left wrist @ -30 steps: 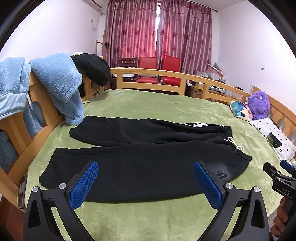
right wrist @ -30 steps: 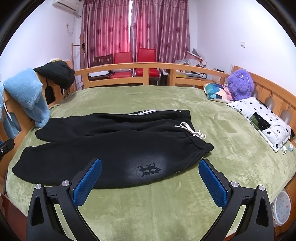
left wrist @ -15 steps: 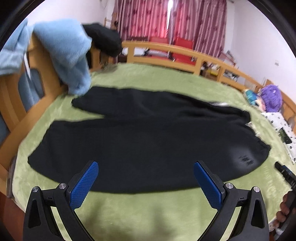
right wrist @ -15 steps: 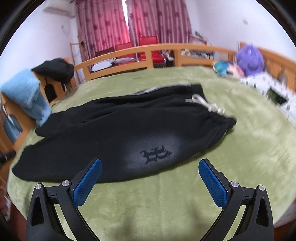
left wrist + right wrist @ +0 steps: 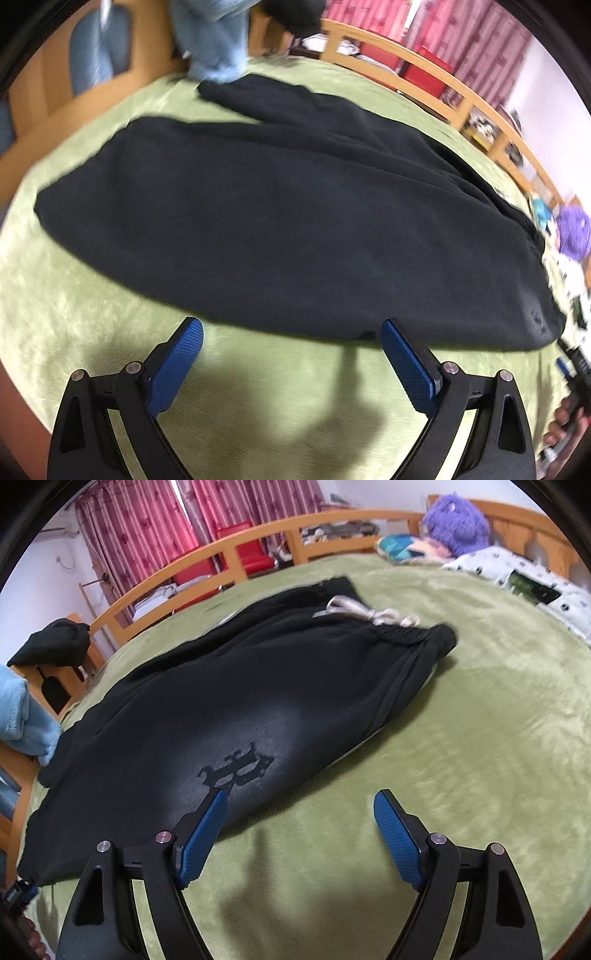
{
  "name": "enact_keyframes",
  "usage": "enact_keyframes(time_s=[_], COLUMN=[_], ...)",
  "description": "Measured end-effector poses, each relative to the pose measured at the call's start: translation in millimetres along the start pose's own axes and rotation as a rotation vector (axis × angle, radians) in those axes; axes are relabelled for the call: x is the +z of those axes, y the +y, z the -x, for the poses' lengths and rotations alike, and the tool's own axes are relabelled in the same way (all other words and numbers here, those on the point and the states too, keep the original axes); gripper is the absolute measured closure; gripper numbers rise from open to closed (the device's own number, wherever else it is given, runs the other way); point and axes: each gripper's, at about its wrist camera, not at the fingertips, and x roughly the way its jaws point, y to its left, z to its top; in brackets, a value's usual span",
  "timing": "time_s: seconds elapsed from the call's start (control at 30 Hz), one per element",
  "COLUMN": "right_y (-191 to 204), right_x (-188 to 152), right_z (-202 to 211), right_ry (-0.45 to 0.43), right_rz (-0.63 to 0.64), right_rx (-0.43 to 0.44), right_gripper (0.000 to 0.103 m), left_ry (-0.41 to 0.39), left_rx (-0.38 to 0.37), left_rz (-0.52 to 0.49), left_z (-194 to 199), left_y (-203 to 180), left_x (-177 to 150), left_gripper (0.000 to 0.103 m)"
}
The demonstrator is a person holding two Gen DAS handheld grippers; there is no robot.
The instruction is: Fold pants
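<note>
Black pants (image 5: 288, 221) lie flat on a green blanket, legs to the left and waistband to the right. In the right wrist view the pants (image 5: 229, 709) show a dark logo and a white drawstring (image 5: 365, 611) at the waistband. My left gripper (image 5: 291, 328) is open and empty, low over the blanket just short of the near edge of the near leg. My right gripper (image 5: 301, 801) is open and empty, its left finger over the near edge below the logo.
The green blanket (image 5: 461, 738) covers a bed with a wooden rail (image 5: 221, 550). Light blue fleece (image 5: 210, 33) hangs on the left rail. A purple plush toy (image 5: 458, 524) and a spotted pillow (image 5: 517, 576) lie at the right. Red chairs and curtains stand behind.
Both grippers have dropped lower and moved in toward the near edge of the pants. Both stay open.
</note>
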Motion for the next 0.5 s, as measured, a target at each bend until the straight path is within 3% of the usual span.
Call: enact_keyframes(time_s=[0.13, 0.3, 0.5], right_y=[8, 10, 17], right_x=[1, 7, 18], right_z=[-22, -46, -62], right_ry=[0.039, 0.046, 0.036], right_rz=[-0.017, -0.099, -0.125], right_rx=[0.033, 0.080, 0.062], right_gripper=[0.021, 0.021, 0.019], left_ry=[-0.003, -0.016, -0.015], left_rx=[-0.042, -0.030, -0.048], left_rz=[0.078, 0.059, 0.099], left_z=[-12, -28, -46], left_y=[20, 15, 11], left_x=[4, 16, 37], left_gripper=[0.005, 0.005, 0.005])
